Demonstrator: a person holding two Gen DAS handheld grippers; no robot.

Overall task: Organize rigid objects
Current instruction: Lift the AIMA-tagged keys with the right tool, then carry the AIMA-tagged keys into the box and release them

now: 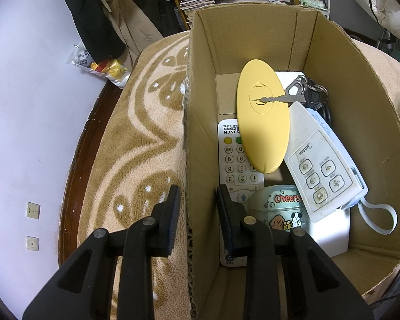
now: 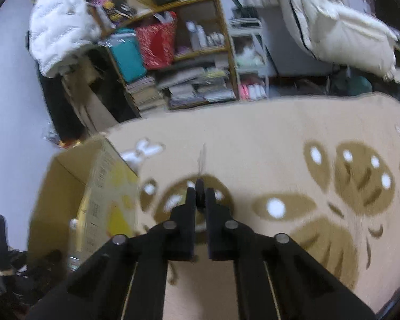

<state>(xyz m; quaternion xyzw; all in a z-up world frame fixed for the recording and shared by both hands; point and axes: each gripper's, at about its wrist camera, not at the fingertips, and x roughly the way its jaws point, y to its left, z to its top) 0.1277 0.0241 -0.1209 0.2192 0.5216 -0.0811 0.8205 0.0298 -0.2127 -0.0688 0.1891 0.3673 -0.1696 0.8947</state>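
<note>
An open cardboard box (image 1: 360, 106) stands on a beige patterned blanket (image 1: 146, 138). Inside lie a yellow oval case (image 1: 264, 133), a bunch of keys (image 1: 304, 94) partly resting on it, a white JSCN remote (image 1: 234, 165), a white Midea remote (image 1: 320, 170), a "Cheers" jar (image 1: 280, 205) and a white flat box (image 1: 333, 234). My left gripper (image 1: 198, 188) is open and straddles the box's left wall, one finger outside and one inside. My right gripper (image 2: 200, 190) is shut on a small dark object (image 2: 200, 197) with a thin pale tip, held above the blanket (image 2: 266, 138). The right wrist view is blurred.
The box (image 2: 93, 186) sits to the left of my right gripper. Behind the blanket stands a wooden shelf (image 2: 221, 40) packed with books, bags and bottles. Coats (image 1: 106, 21) hang at the back left, and a plastic bag (image 1: 98, 64) lies by the wall.
</note>
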